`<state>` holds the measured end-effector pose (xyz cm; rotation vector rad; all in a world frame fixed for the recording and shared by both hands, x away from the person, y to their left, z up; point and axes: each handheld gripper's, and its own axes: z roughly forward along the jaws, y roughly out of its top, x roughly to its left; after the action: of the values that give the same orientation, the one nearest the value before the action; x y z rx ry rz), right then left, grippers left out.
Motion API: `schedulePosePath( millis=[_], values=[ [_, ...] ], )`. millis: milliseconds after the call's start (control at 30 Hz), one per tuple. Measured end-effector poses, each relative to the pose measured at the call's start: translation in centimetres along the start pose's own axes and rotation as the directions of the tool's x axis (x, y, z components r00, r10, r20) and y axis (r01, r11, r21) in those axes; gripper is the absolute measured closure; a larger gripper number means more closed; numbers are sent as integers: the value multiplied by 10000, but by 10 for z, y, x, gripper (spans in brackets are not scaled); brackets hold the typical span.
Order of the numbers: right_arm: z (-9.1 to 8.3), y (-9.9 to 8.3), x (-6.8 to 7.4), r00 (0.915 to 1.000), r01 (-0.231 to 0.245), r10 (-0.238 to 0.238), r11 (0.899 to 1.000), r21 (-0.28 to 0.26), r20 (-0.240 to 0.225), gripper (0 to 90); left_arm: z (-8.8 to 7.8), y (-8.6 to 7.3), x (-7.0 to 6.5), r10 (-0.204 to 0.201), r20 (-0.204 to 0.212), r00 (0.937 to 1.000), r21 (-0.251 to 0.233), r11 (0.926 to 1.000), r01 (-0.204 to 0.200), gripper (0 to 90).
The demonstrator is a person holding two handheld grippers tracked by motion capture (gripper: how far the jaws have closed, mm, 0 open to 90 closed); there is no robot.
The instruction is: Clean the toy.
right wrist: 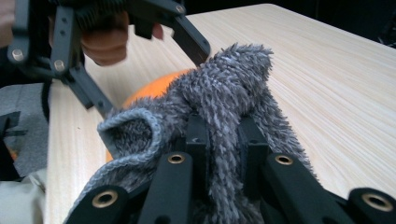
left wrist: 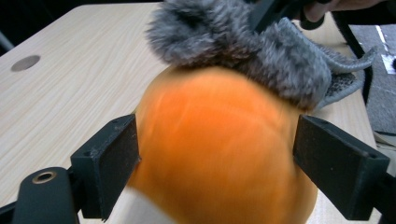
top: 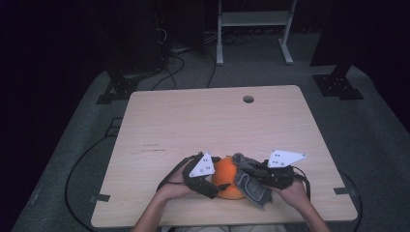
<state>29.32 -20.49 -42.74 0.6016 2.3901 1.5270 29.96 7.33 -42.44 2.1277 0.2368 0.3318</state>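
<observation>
A round orange soft object (top: 226,182) (left wrist: 219,149) (right wrist: 154,86) rests on the wooden table (top: 208,121) near its front edge. My left gripper (top: 217,187) (left wrist: 217,163) is shut on it, one black pad pressed against each side. A grey fuzzy knitted cloth (top: 250,182) (left wrist: 243,46) (right wrist: 233,88), shaped like a sock, lies draped over the top and right side of the orange object. My right gripper (top: 255,172) (right wrist: 224,135) is shut on a bunched fold of that cloth. The two grippers face each other, almost touching.
A round cable hole (top: 248,99) (left wrist: 25,62) sits near the table's far edge. Beyond the table stand a white frame (top: 254,19) and black stand feet (top: 337,86), with cables (top: 174,63) on the grey floor.
</observation>
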Motion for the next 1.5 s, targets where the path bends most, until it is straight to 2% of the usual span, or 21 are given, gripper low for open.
schedulePosePath(
  millis=[33,233,267,300,367,400,467,567,733,767,867,1000,1067,1100,1200,1233,1300,1333,1367,1400,1500],
  values=[
    [-2,-2,-2,10000,-50,50,10000,53,26,774,5,-3,-2,13,-128,9999,250,9997,-10,164],
    [-14,-6,-11,9983,-218,193,9987,459,544,774,8,-4,-5,31,-250,9997,178,9998,-27,206],
    [-16,-2,-9,9988,-110,95,9995,307,473,774,9,-4,-6,128,-269,9996,161,9998,-124,207],
    [-15,9,0,9999,105,-103,9997,-203,108,774,10,-3,-7,266,-249,9993,147,9995,-263,211],
    [-12,15,4,9995,314,-315,9991,-301,-38,774,10,-2,-8,409,-221,9989,135,9991,-406,211],
    [-3,21,12,9980,608,-610,9981,-140,-192,772,10,-2,-9,524,-212,9984,114,9986,-522,204],
    [2,21,12,9972,721,-720,9974,47,-178,773,6,-1,-8,554,-200,9983,175,9983,-550,194],
    [4,13,7,9988,488,-487,9988,80,-98,775,0,1,-2,152,-236,9996,-23,9999,-153,144],
    [-2,5,3,9991,434,-435,9989,174,12,773,5,-4,1,-386,-194,9991,359,9986,393,117],
    [-3,3,3,9990,441,-442,9988,224,7,774,6,-6,2,-659,-126,9977,392,9970,664,125],
    [-5,1,0,9991,407,-409,9987,321,65,774,5,-6,3,-765,1,9971,404,9963,764,144],
    [-13,-4,-8,9997,93,-106,9986,518,234,773,6,-6,1,-926,123,9956,105,9957,925,248],
    [-20,1,-8,9996,115,-127,9987,489,246,775,6,-4,0,-801,39,9968,159,9967,800,261],
    [-23,10,-5,9994,301,-302,9995,90,165,775,8,-1,-4,-547,26,9985,118,9984,547,262],
    [-21,21,2,9985,534,-539,9980,-352,-136,775,9,3,-10,-174,-2,9998,86,9998,174,262],
    [-12,27,9,9958,874,-875,9962,-24,-260,775,10,5,-13,77,26,10000,87,9999,-77,247],
    [-7,27,11,9940,1077,-1072,9939,246,-216,775,9,6,-16,360,-20,9993,300,9989,-359,227],
    [-4,25,11,9939,1093,-1087,9934,361,-178,776,8,6,-14,249,-6,9997,312,9992,-249,197],
    [-5,20,9,9954,940,-934,9951,292,-199,777,7,5,-8,-300,-27,9995,204,9993,301,140],
    [-5,20,9,9954,940,-934,9951,292,-199,777,7,5,-8,-300,-27,9995,204,9993,301,110],
    [-12,13,5,9974,714,-711,9972,210,-152,777,13,1,-3,-1328,123,9911,436,9903,1321,101]
  ],
)
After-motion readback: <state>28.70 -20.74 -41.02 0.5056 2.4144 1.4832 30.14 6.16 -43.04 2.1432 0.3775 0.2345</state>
